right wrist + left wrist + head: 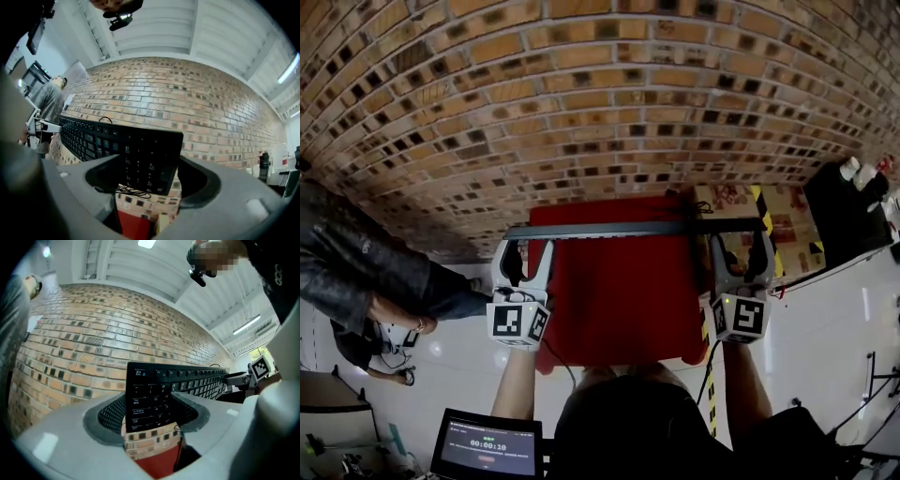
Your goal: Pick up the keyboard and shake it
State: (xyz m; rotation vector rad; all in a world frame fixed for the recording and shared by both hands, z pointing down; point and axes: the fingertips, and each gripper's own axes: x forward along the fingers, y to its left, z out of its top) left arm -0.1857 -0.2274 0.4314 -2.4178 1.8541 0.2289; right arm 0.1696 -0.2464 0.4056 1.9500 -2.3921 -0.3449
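A black keyboard (619,229) hangs edge-on above the red table (619,309), held at both ends. My left gripper (526,247) is shut on its left end, where the Esc and Tab keys (140,394) sit between the jaws. My right gripper (741,247) is shut on its right end, the number pad (140,159) pinched between the jaws. A thin black cable (133,191) loops under that end. In the left gripper view the right gripper (248,375) shows at the keyboard's far end.
A brick wall (600,103) stands behind the table. A person in a black jacket (356,267) crouches at the left. There is a cardboard box (769,211) at the right, a dark stand with bottles (853,202) beyond it, and a screen (487,445) at the bottom left.
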